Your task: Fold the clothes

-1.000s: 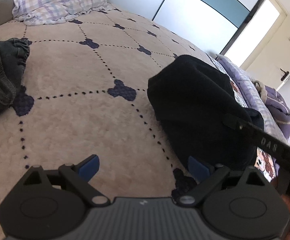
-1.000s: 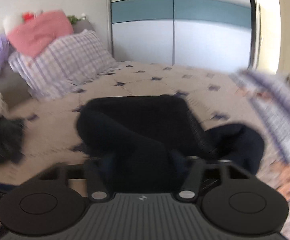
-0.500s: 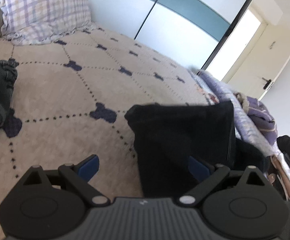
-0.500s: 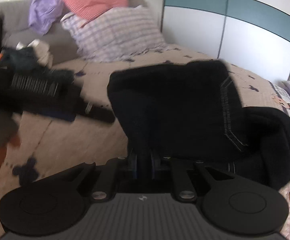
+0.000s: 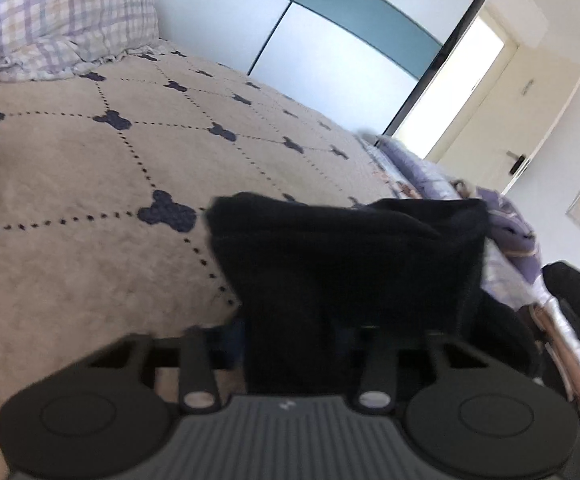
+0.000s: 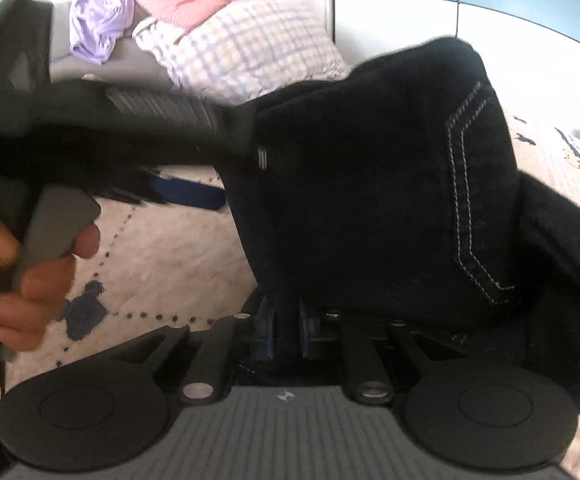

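**Left wrist view.** You had the left gripper closing on the dark jeans. The cloth ran straight down between its fingers and hid the pads, so whether they already pressed on it could not be told. The jeans rose as a raised fold directly ahead of the tool, with the beige bedspread stretching away ahead and to the left of it, and the checked pillow far off beyond. A second earlier those jaws had stood wide apart, blue pads bare, with the jeans lying off to the right of the tool; now the fabric sat dead centre.

**Right wrist view.** Your right gripper was pinching a thick edge of the jeans between its blue pads, jaws nearly together. The garment stood up just ahead of the tool, pocket stitching facing the camera. The left gripper reached in from the left side and met the jeans' upper edge, your left hand on its handle. A second earlier this view was blurred, the jeans lay lower, and no other tool was in sight.

You seemed to be taking a two-handed hold for a fold. The next move likely called for both grips to be firm, then lifting and carrying the edge over evenly.
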Tool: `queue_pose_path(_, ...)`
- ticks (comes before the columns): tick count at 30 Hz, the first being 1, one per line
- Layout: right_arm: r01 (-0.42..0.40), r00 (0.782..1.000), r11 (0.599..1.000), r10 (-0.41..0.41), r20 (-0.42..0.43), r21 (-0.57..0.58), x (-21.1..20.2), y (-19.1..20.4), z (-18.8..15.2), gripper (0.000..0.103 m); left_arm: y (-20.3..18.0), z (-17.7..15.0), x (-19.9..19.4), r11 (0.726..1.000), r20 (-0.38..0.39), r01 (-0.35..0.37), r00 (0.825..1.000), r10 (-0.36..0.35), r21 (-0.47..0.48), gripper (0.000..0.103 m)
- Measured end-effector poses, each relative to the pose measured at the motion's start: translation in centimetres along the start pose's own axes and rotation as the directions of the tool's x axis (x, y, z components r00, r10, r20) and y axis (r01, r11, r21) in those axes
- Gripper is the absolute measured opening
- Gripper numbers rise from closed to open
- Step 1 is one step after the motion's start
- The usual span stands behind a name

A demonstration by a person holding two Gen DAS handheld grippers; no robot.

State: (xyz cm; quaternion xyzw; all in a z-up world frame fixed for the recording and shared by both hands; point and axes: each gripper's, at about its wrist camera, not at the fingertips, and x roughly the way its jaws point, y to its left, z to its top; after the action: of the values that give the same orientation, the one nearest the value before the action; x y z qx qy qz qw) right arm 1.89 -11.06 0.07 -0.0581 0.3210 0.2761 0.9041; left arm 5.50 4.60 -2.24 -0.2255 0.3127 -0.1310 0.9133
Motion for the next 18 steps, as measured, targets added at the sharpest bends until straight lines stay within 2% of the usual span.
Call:
queue_pose_path(2, -0.01, 1.0, 1.0, 0.01, 0.011, 0.02, -0.7, -0.2, 0.2, 0.021, -0.4, 0.0, -0.3, 1.0, 0.011, -0.001, 1.0, 0.0, 0.018, 0.019)
queue_pose_path(4, -0.02, 1.0, 0.999, 0.019, 0.022, 0.04, -1.6, -0.6, 0.3, 0.033, -0.8, -0.1, -0.6, 1.0, 0.006, 0.003, 1.0, -0.003, 0.031, 0.015)
queue_pose_path(5, -0.024, 0.999, 0.998, 0.023, 0.029, 0.052, -2.1, -0.8, 0.4, 0.035, -0.9, -0.1, -0.7, 0.999, 0.002, 0.008, 1.0, -0.008, 0.037, 0.012)
queue_pose_path(9, 0.004, 0.997, 0.996, -0.011, 0.082, 0.087, -4.4, -2.0, 0.5, 0.048, -1.4, -0.5, -1.5, 0.995, -0.014, 0.031, 0.999, -0.03, 0.094, 0.01)
queue_pose_path(17, 0.087, 0.976, 0.98, -0.12, 0.183, 0.177, -7.0, -4.7, 0.5, 0.061, -1.9, -2.7, -2.8, 0.966, -0.048, 0.021, 0.999, -0.009, 0.258, 0.009)
queue_pose_path(18, 0.092, 0.973, 0.979, -0.128, 0.194, 0.185, -7.0, -5.0, 0.6, 0.065, -1.9, -3.0, -3.0, 0.961, -0.052, 0.022, 0.999, -0.008, 0.276, 0.009)
